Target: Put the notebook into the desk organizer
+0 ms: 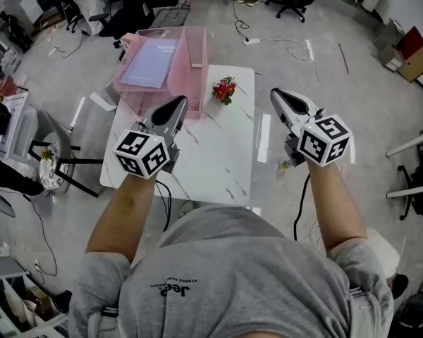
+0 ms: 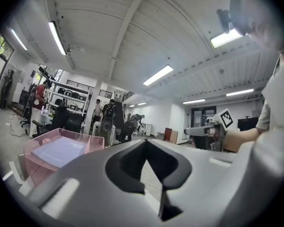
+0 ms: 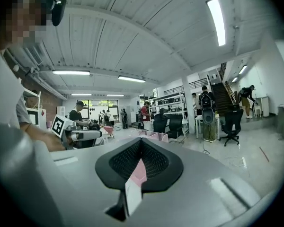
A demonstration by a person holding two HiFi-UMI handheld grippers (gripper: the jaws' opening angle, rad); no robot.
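Note:
The lilac notebook [image 1: 151, 62] lies flat inside the pink see-through desk organizer [image 1: 197, 83], which stands at the far left corner of the white marble table [image 1: 218, 160]. My left gripper [image 1: 176, 104] is held over the table just before the organizer, its jaws shut and empty. My right gripper [image 1: 278, 94] hovers past the table's right edge, jaws together, holding nothing. In the left gripper view the notebook [image 2: 59, 151] shows in the organizer [image 2: 31, 148] at lower left, beyond the closed tips of the left gripper [image 2: 146, 140]. The right gripper [image 3: 141, 138] points into the room.
A small bunch of red flowers [image 1: 224, 89] stands on the table's far edge beside the organizer. A chair [image 1: 49, 146] is left of the table, a white frame [image 1: 416, 167] at far right. Cables and a power strip [image 1: 252, 41] lie on the floor beyond.

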